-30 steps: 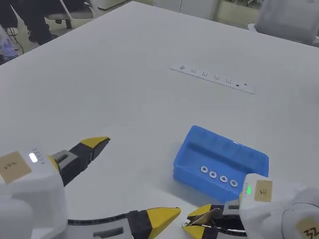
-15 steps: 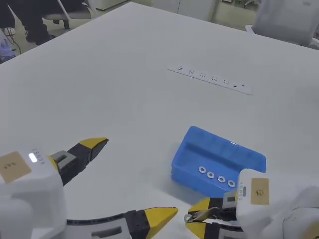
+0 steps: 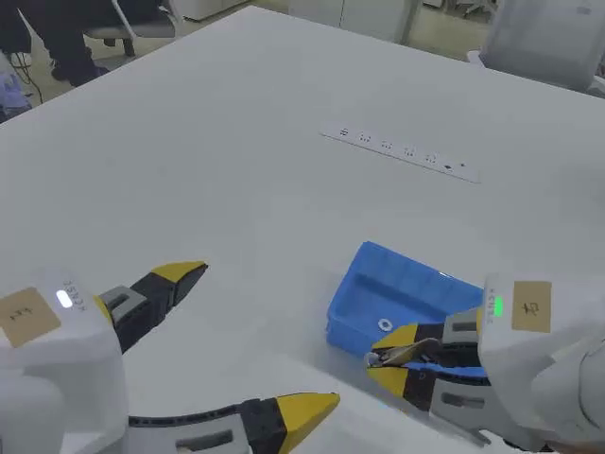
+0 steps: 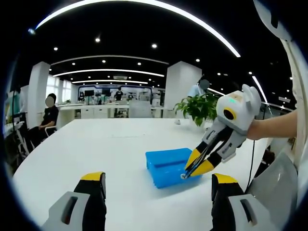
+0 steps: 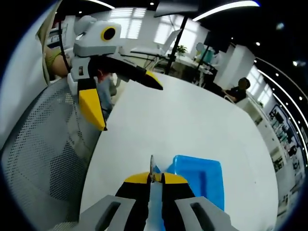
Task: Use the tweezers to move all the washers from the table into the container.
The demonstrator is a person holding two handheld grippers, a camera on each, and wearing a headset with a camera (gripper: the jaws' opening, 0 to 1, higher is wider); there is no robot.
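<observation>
Head view: right gripper (image 3: 386, 357), closed on the tweezers (image 3: 405, 353), holds their tip over the near wall of the container (image 3: 406, 274); left gripper (image 3: 269, 336) stands wide. Likely deposit step: next, advance inward, release.

container (image 3: 416, 284): on table (image 3: 189, 142), right of left gripper (image 3: 260, 337)
washer (image 3: 384, 324): in container
right gripper (image 3: 383, 357): at container's near edge

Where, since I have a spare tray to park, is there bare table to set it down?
The table is bare left of the blue bin and between the bin and the strip, and beyond the strip. It is crowded at the near edge: the open left claw spreads there, and the right claw holds tweezers over the bin's near side.
</observation>
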